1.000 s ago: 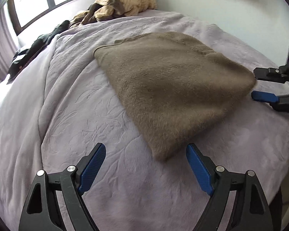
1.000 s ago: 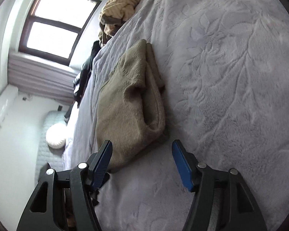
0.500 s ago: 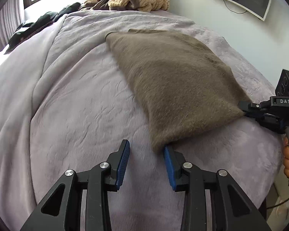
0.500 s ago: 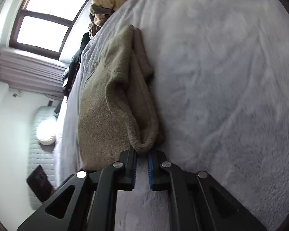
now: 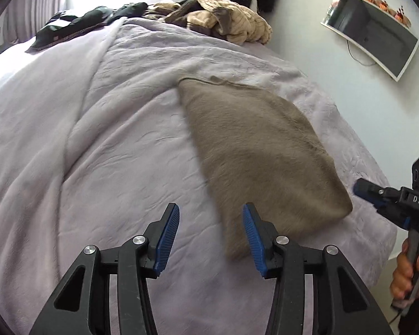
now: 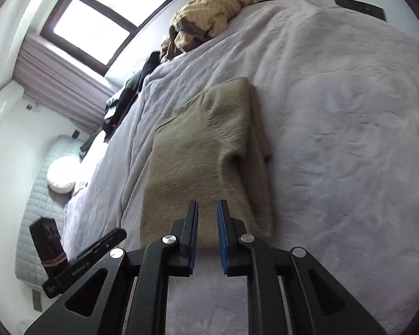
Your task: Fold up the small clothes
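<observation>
A folded tan fuzzy garment [image 5: 259, 150] lies flat on the lilac bedspread [image 5: 111, 139]. It also shows in the right wrist view [image 6: 198, 156], with a thick folded edge on its right side. My left gripper [image 5: 211, 237] is open and empty, just in front of the garment's near corner. My right gripper [image 6: 207, 229] has its jaws a narrow gap apart, at the garment's near edge, holding nothing. In the left wrist view the right gripper [image 5: 377, 198] sits just right of the garment's corner, apart from it.
A pile of beige and brown clothes [image 5: 226, 22] and dark clothes [image 5: 78, 25] lie at the far end of the bed. A wall-mounted screen [image 5: 371, 33] is at the right. The bed edge [image 5: 388, 240] drops off at the right. A window [image 6: 103, 25] is behind.
My left gripper opened wider and drew back a little from the garment's corner. My right gripper opened slightly from nearly shut and let go of the garment's edge, pulling back.
</observation>
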A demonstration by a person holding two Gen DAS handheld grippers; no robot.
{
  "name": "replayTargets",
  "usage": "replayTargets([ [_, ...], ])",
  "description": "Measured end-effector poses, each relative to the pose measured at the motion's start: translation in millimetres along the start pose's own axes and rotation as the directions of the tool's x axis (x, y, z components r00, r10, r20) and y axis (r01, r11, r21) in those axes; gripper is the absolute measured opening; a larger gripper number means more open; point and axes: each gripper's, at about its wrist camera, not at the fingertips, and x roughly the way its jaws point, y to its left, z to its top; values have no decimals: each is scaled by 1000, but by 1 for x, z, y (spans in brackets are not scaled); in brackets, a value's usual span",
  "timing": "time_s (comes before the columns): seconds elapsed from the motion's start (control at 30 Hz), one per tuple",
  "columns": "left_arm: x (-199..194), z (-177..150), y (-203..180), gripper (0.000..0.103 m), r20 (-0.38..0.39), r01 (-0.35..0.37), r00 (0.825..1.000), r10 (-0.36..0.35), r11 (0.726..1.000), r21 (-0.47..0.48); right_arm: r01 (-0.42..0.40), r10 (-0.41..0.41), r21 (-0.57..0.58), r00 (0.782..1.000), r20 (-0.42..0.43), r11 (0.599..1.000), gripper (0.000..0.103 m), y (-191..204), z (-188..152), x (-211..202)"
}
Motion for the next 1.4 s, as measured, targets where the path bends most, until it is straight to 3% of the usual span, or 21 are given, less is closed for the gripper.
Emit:
replayTargets([
  [0.13, 31, -3, -12, 49, -65, -39, 997, 41, 999, 27, 71, -70, 12, 996, -55, 997, 17, -6, 0, 23],
  [0.2, 43, -10, -7, 58, -93, -44, 995, 45, 999, 10, 124, -122, 31, 990, -77, 992, 11, -20, -4, 31],
  [0.23, 46, -13, -2, 70, -93, -54, 994, 53, 998, -13, 115, -110, 57, 991, -79, 992, 6, -29, -7, 32],
  [0.27, 46, -15, 3, 73, -91, -56, 994, 52, 998, -35, 77, -69, 101, 995, -75, 992, 5, -41, -10, 30],
  [0.37, 43, -16, 7, 73, -96, -42, 995, 37, 998, -46, 22, -12, 161, 998, -64, 987, 5, -55, -14, 24],
  [0.5, 37, -14, -2, 73, -84, -75, 994, 75, 997, 0, 28, -17, 153, 997, -73, 988, 5, -55, -17, 18],
  [1.1, 28, -14, -4, 73, -95, -108, 990, 106, 994, -21, 36, -23, 156, 996, -87, 987, 11, -49, -19, 7],
  [1.2, 28, -14, -5, 73, -97, -114, 989, 112, 993, -20, 36, -23, 143, 996, -90, 989, 17, -45, -20, 2],
  [1.4, 27, -13, -6, 73, -115, -120, 986, 117, 993, -20, 21, -10, 128, 996, -85, 992, 45, -41, -20, -3],
])
